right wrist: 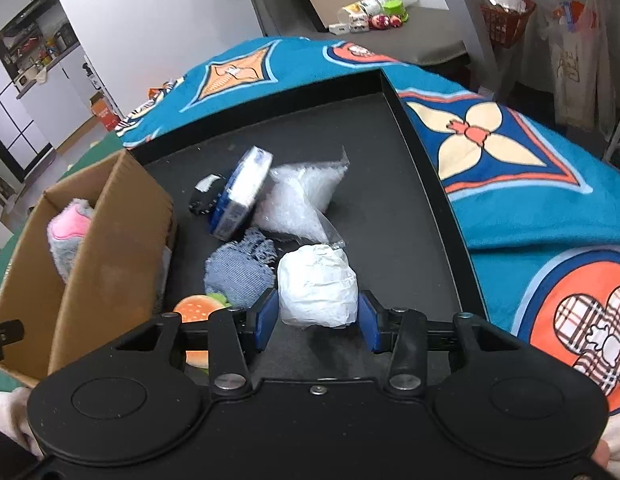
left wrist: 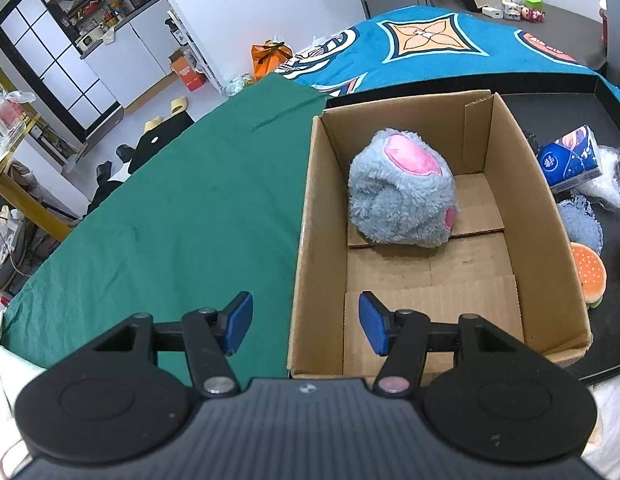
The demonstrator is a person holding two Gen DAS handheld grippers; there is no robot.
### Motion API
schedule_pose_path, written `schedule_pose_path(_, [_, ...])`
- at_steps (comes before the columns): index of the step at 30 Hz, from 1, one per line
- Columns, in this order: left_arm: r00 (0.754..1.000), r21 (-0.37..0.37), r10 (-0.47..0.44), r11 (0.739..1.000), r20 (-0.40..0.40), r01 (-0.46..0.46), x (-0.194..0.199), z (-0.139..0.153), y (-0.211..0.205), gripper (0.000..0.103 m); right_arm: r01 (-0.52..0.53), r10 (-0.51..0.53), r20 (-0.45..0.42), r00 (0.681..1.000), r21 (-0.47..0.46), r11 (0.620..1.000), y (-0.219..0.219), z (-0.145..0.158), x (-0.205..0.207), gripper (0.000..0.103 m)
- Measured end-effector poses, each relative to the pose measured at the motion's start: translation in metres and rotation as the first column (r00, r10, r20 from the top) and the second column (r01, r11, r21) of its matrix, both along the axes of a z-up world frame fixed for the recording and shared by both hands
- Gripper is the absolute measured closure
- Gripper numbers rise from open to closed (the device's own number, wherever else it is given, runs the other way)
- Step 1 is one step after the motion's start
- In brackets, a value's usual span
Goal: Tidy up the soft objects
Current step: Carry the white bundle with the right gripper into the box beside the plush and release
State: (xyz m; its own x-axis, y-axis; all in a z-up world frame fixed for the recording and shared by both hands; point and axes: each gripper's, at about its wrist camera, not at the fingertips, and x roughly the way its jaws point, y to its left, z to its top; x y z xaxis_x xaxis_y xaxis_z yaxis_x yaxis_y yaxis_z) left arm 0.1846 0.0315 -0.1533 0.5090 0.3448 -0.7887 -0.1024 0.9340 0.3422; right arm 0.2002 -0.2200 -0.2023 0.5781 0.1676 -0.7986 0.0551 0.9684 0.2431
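The right gripper (right wrist: 318,318) pinches the white wad (right wrist: 317,286); beyond its fingers wait the denim scrap (right wrist: 240,276), burger toy (right wrist: 200,308) and plastic bags (right wrist: 300,200). The left gripper (left wrist: 306,322) hangs spread and empty; ahead, only the grey plush (left wrist: 402,188) sits in the cardboard box (left wrist: 310,208), so most sorting seems left.

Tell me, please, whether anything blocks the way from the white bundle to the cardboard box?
Nothing visible bars a lifted path. The white bundle sits between the right hand-held gripper pads. The denim cloth and burger toy lie between it and the cardboard box, whose near floor is bare beside the grey plush.
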Motion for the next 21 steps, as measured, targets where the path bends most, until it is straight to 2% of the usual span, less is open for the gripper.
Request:
schedule_pose_path(15, [1.0, -0.058, 0.018, 0.998, 0.018, -0.017, -0.003, 0.004, 0.01, 0.046, -0.049, 0.05, 0.076, 0.996, -0.007, 0.999, 0.016, 0.042, -0.006, 0.06])
schedule_pose_path(21, [0.999, -0.094, 0.027, 0.995, 0.03, -0.024, -0.005, 0.005, 0.016, 0.049, -0.067, 0.068, 0.112, 0.991, -0.009, 0.998, 0.029, 0.058, -0.003, 0.06])
